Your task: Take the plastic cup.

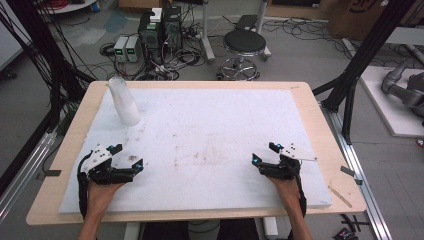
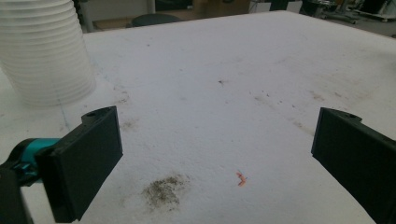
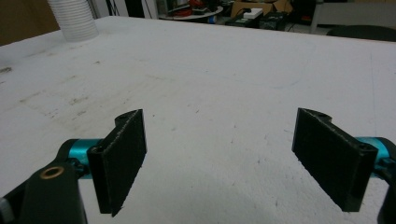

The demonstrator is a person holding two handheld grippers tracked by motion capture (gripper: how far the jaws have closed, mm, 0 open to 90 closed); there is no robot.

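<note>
**White cup stack untouched, both grippers idle**

White foam covers the desk (image 1: 310, 107). The cups (image 1: 125, 102) stand far-left, well apart from the left gripper (image 1: 127, 156) and right gripper (image 1: 264, 152). Fingers are spread wide, empty. A reach seems called for next.

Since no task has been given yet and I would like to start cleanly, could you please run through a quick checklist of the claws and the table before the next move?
1. Left claw open, nothing between its jaws: ok.
2. Right claw open, nothing between its jaws: ok.
3. Stack of white cups upright at the far left of the foam mat, apart from both claws: ok.
4. Mat clean: not ok; a dirt smudge and an orange scrap lie ahead of the left claw.
5. Number of cups in the stack: cannot tell.
</note>
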